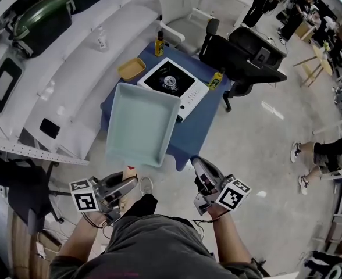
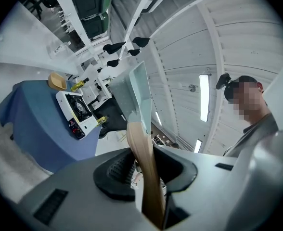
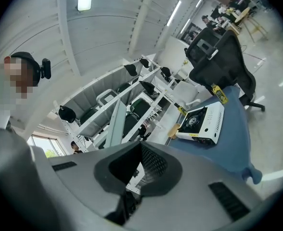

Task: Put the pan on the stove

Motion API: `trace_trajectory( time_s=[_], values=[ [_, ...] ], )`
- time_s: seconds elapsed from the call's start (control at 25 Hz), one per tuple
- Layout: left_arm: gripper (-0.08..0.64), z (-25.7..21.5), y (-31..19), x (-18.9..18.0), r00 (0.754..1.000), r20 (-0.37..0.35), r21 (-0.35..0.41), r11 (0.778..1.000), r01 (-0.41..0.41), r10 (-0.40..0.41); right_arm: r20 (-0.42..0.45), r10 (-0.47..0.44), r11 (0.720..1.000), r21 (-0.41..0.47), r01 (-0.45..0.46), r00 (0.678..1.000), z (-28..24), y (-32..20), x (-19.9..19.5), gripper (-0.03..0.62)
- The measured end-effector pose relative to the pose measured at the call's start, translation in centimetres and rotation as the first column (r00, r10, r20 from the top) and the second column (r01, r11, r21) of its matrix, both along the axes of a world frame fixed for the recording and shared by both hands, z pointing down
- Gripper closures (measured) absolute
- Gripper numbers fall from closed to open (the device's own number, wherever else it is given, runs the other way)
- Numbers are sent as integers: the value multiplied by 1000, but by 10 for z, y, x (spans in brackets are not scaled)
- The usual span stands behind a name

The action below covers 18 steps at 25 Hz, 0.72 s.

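Left gripper [image 1: 127, 183] clamps the wooden handle [image 2: 144, 153] with jaws part-closed, holding my pan [image 1: 141, 124] in the air, short of the stove [image 1: 172, 83] on the blue table [image 1: 195, 129]; my right gripper [image 1: 201, 170] gapes empty.

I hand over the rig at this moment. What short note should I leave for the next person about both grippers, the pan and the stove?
Left gripper: shut on the wooden handle of the pan, which is held in the air, short of the blue table.
Right gripper: open, nothing between its jaws, beside the pan's near corner.
Stove: on the table, burner bare.
Done: pan picked up.
Left: bring it over the burner, set it down, release.
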<state>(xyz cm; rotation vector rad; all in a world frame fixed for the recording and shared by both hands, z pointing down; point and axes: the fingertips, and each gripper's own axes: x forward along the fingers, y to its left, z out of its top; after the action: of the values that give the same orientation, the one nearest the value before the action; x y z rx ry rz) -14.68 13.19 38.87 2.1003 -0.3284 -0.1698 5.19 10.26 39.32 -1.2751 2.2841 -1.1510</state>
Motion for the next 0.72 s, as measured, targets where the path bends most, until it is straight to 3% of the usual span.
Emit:
trace_trajectory(
  time_s=[0.72],
  values=[
    [446,23,-104,-18,1000,17,-40,999,-20,21,8,24,999,-34,-24,1000,10,-97,-16,589]
  ],
)
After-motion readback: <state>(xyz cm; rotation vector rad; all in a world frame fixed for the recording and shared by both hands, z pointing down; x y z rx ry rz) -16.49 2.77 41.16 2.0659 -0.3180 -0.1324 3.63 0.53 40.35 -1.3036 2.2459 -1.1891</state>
